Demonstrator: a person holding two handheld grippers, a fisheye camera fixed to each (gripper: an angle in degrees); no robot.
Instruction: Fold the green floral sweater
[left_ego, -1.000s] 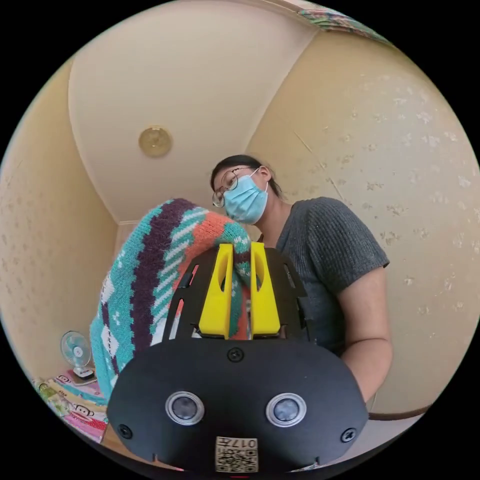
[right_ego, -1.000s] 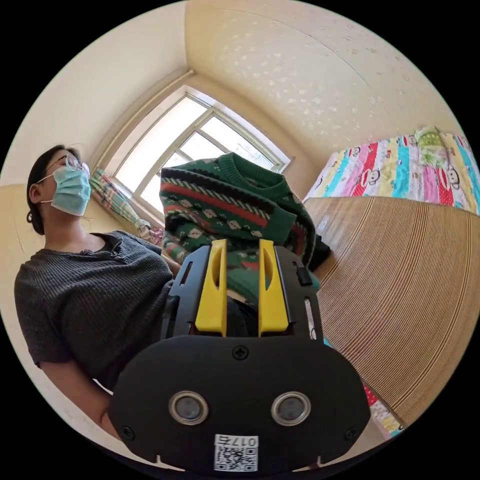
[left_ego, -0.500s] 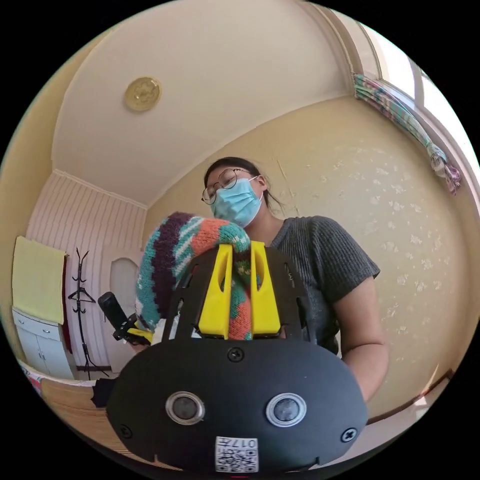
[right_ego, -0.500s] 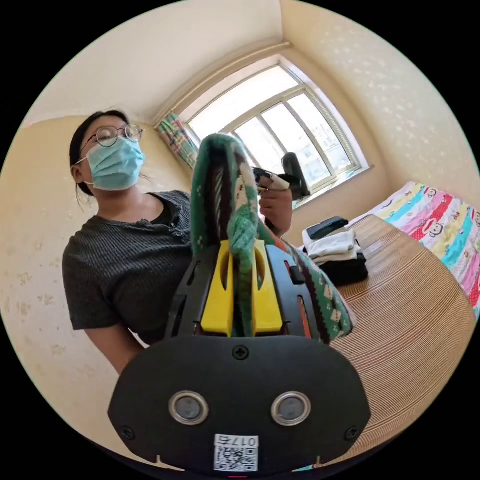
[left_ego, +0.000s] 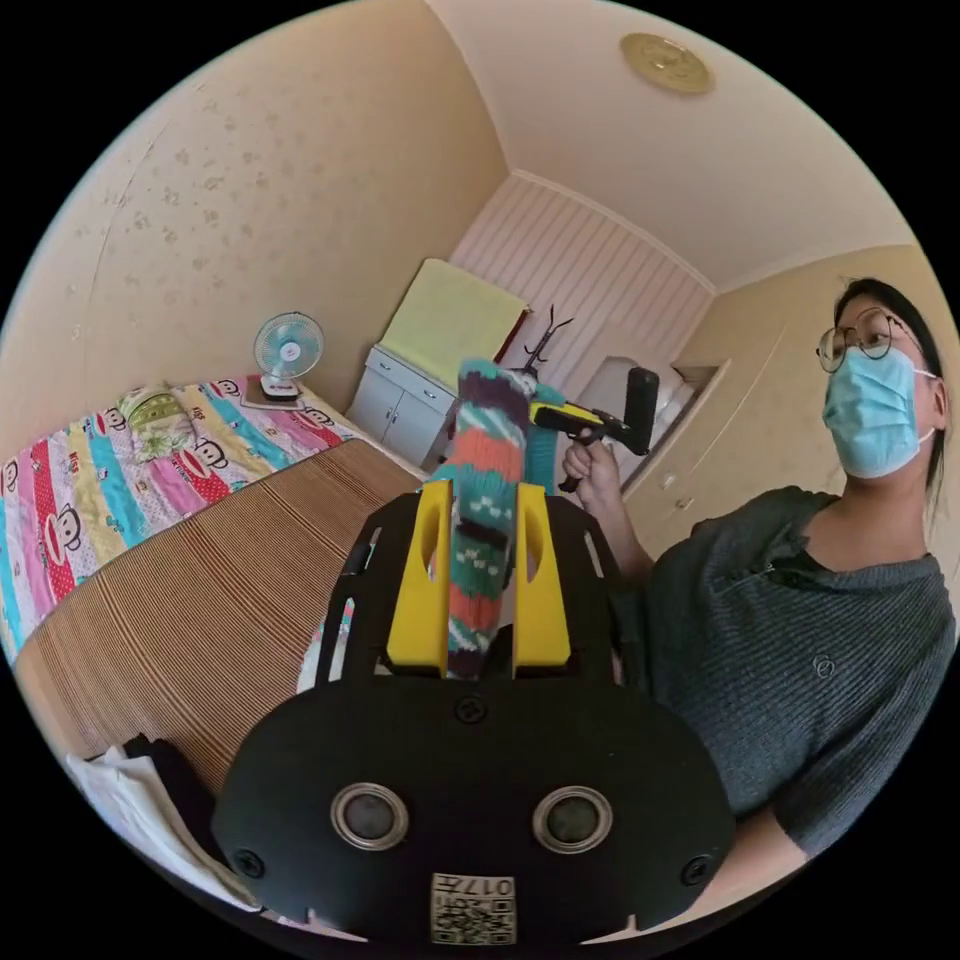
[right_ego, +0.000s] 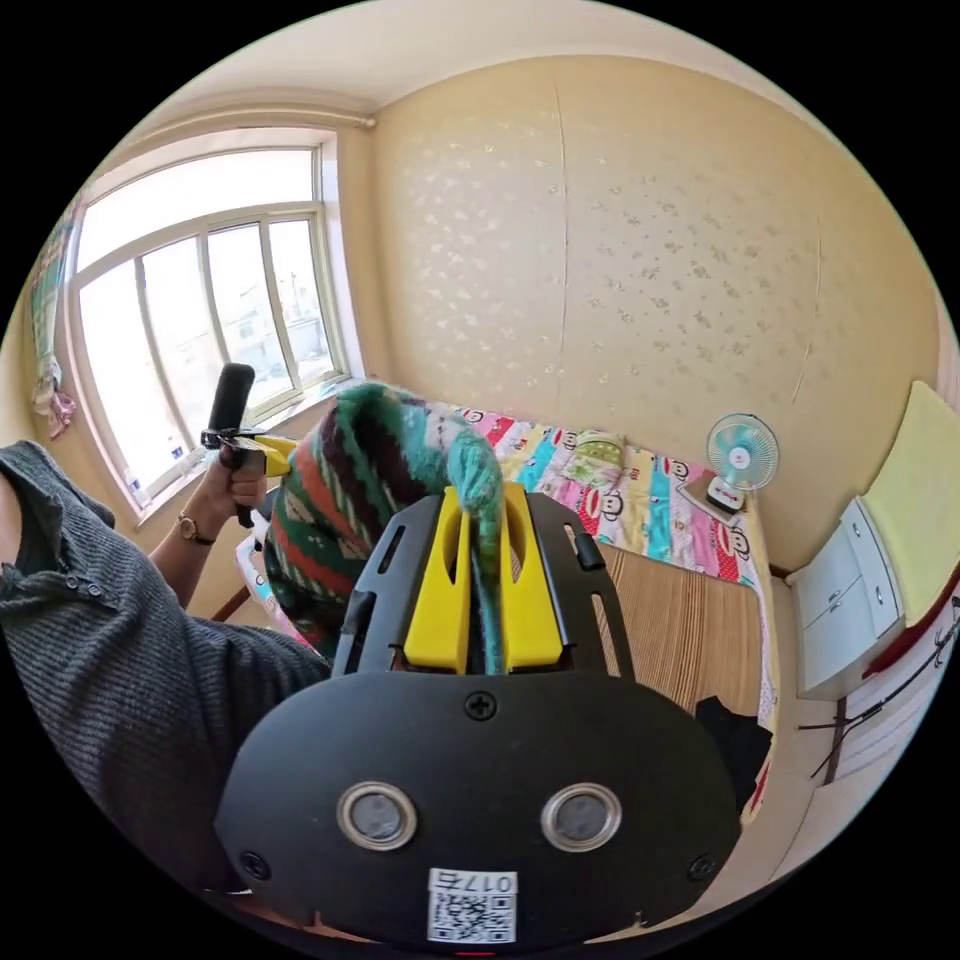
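Observation:
The green patterned sweater hangs in the air, held up between both grippers above the bed. My left gripper is shut on a thick bunch of the knit, whose teal, orange and purple inner side rises between the yellow jaws. My right gripper is shut on a thin teal edge of the sweater. The right gripper also appears in the left gripper view, held in a hand. The left gripper appears in the right gripper view, likewise in a hand.
A striped brown mat covers the bed, with a colourful cartoon sheet beyond it. White and black folded clothes lie at the mat's edge. A small fan, a white cabinet and a window line the walls.
Both cameras have swung round from the person and ceiling toward the bed. The right jaws have closed on the sweater's edge. The sweater now spreads between the two raised grippers.

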